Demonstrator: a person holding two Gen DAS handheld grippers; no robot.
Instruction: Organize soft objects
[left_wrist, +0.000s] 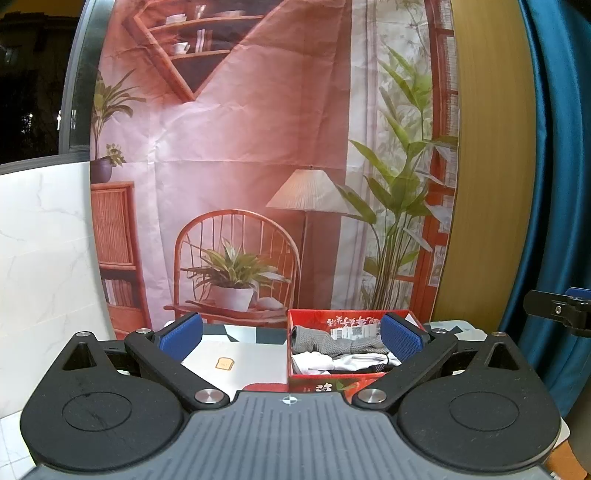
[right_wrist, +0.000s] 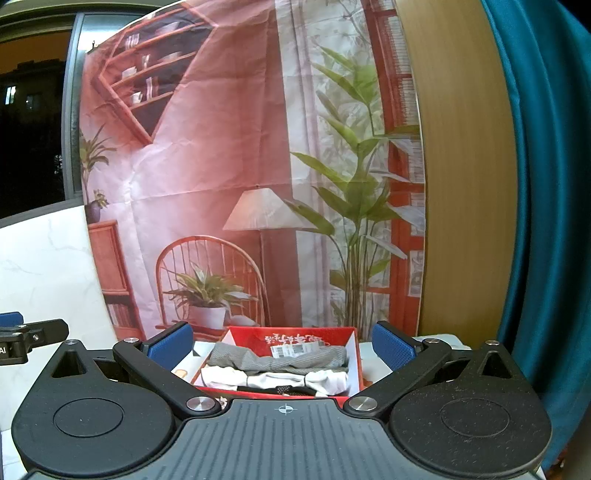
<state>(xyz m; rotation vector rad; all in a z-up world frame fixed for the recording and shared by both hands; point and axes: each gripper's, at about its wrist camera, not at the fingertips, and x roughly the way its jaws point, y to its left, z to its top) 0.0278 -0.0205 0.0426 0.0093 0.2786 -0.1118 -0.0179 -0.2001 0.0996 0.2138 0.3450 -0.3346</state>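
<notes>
A red cardboard box (left_wrist: 321, 384) (right_wrist: 343, 334) stands on the table ahead of both grippers. In it lie a grey knitted cloth (left_wrist: 332, 341) (right_wrist: 280, 360), a white cloth (left_wrist: 332, 360) (right_wrist: 295, 378) and a dark piece (right_wrist: 280, 390) at the front. My left gripper (left_wrist: 291, 338) is open and empty, held above the table just before the box. My right gripper (right_wrist: 282, 345) is open and empty, with the box between its fingers in view. The left gripper's side shows at the left edge of the right wrist view (right_wrist: 22, 338).
A white sheet with a small toast picture (left_wrist: 236, 363) lies left of the box. A printed room backdrop (left_wrist: 258, 166) hangs behind the table. A white marble panel (left_wrist: 40, 258) stands at the left, a blue curtain (left_wrist: 554, 184) at the right.
</notes>
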